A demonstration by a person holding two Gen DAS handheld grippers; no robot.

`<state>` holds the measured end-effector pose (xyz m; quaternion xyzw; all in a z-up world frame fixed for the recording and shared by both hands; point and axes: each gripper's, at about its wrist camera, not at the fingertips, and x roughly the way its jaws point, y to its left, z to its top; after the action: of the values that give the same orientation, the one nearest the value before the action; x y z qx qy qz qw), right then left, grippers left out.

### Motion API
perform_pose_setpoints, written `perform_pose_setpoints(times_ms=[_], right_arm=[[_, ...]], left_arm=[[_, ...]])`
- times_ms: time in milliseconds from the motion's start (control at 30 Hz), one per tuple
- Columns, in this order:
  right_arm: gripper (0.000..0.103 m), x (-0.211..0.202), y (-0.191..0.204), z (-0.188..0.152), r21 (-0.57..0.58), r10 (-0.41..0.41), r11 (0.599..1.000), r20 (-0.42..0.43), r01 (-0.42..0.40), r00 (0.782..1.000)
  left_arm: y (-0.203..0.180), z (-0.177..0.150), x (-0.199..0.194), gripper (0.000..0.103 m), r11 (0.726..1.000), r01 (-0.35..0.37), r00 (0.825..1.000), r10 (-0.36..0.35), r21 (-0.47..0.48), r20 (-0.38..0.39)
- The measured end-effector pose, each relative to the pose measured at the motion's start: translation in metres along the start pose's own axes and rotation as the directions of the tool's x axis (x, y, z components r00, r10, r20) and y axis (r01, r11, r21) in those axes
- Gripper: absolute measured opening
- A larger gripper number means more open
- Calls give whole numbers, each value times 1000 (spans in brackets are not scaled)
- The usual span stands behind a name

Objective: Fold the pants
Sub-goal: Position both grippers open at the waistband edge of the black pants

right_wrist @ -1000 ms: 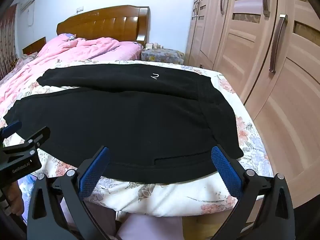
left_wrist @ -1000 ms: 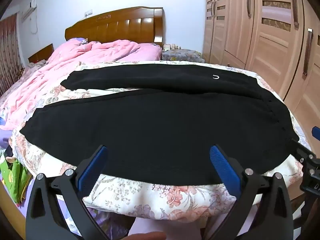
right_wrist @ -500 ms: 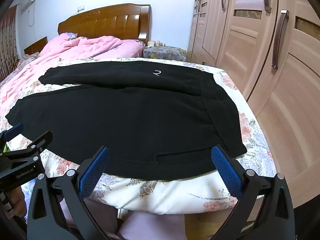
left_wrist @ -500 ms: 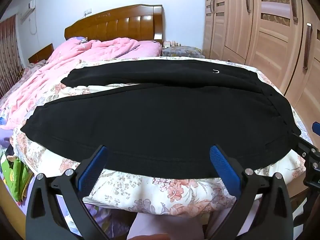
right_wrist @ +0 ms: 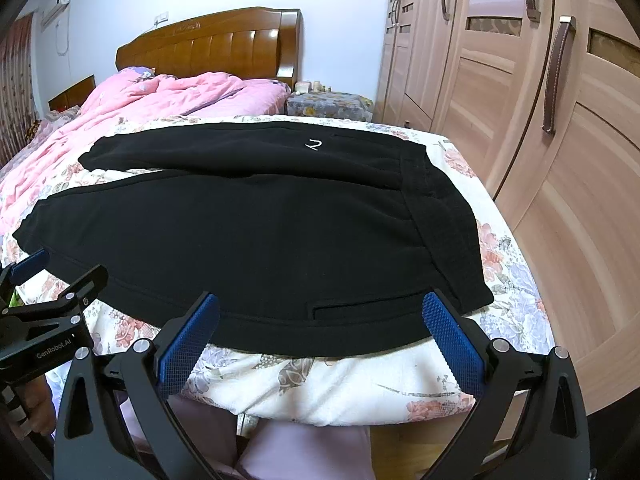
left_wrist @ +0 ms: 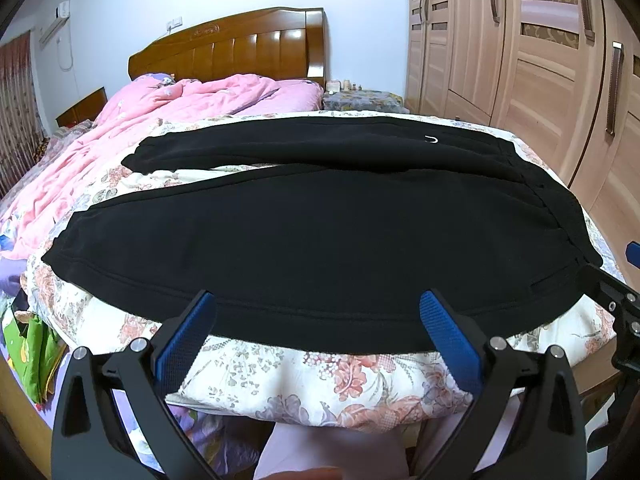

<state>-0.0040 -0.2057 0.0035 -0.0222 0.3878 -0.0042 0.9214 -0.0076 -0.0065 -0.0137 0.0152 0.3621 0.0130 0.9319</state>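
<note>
Black pants [left_wrist: 320,236] lie spread flat across the foot of the bed, waistband to the right, both legs running left; they also show in the right wrist view [right_wrist: 256,236]. A small white logo [right_wrist: 313,144] marks the far leg. My left gripper [left_wrist: 318,320] is open and empty, just short of the near hem of the near leg. My right gripper [right_wrist: 320,324] is open and empty at the near edge by the pocket slit [right_wrist: 360,306], near the waistband [right_wrist: 448,216].
The floral bedsheet [left_wrist: 304,376] hangs over the bed's near edge. A pink duvet [left_wrist: 180,100] is heaped at the back left before the wooden headboard [left_wrist: 240,52]. Wardrobe doors [right_wrist: 540,100] stand close on the right. Green items [left_wrist: 32,352] lie low left.
Both grippers have moved forward and lower toward the near edge of the pants. The pants have not moved. Both stay open.
</note>
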Motion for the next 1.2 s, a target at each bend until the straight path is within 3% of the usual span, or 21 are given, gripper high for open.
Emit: perform_pose_setpoints(times_ms=[967, 1200], right_arm=[[99, -3, -2, -3, 6, 31, 1000, 0, -31, 1000], [99, -1, -6, 7, -26, 53, 998, 35, -52, 998]], left_arm=[[16, -1, -2, 102, 999, -2, 1000, 2, -45, -13], [18, 2, -4, 102, 999, -27, 1000, 28, -21, 11]])
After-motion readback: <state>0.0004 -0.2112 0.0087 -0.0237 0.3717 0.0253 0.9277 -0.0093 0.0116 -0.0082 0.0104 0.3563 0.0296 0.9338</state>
